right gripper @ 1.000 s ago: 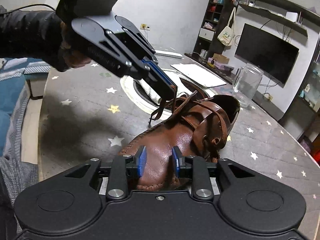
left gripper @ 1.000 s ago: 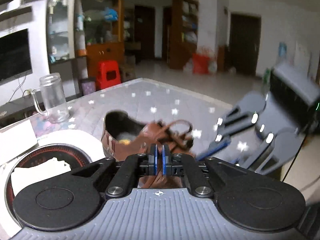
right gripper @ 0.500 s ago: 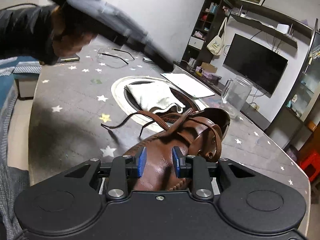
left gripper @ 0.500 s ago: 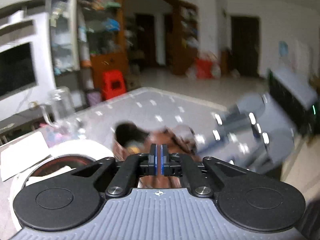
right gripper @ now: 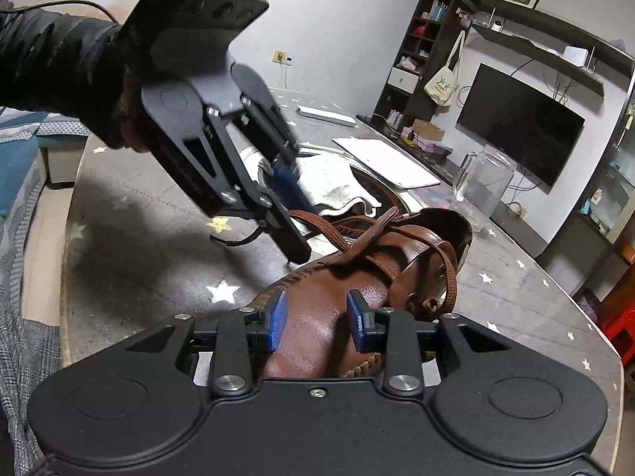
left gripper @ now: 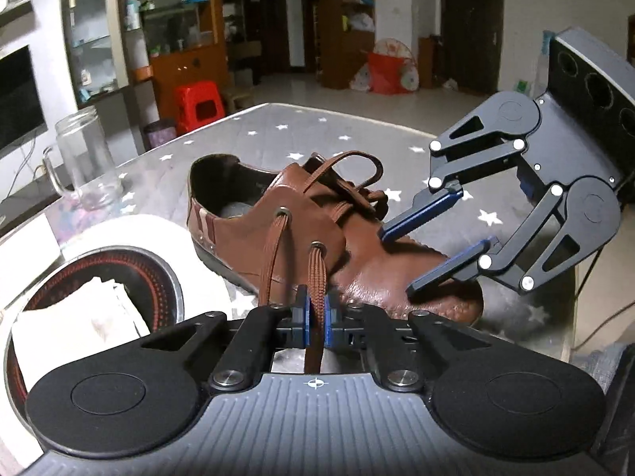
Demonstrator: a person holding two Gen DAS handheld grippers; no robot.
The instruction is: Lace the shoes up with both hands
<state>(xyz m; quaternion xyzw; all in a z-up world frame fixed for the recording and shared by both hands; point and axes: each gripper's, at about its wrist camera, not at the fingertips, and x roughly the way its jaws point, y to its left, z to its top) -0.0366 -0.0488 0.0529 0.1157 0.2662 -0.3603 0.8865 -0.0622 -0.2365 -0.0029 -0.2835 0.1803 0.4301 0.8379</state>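
Lace [left gripper: 315, 277] sits clamped in my left gripper [left gripper: 315, 319], running up to the shoe [left gripper: 278, 234] lying on the worktop [left gripper: 317, 127]. My right gripper [right gripper: 315, 317] straddles the toe, jaws half open, probably not pinching. I'd draw the lace gently, toe steadied.

Brown leather shoe [left gripper: 357, 261] lay upright at centre frame in the left wrist view, sole down on the star-patterned table [left gripper: 317, 127], heel opening toward upper left, toe toward lower right. Toe leather glossy, creased. Brown flat lace [left gripper: 317, 277] threaded through two metal eyelets on the near flap; one strand ran down to bottom centre. Loose loops lay over the tongue.
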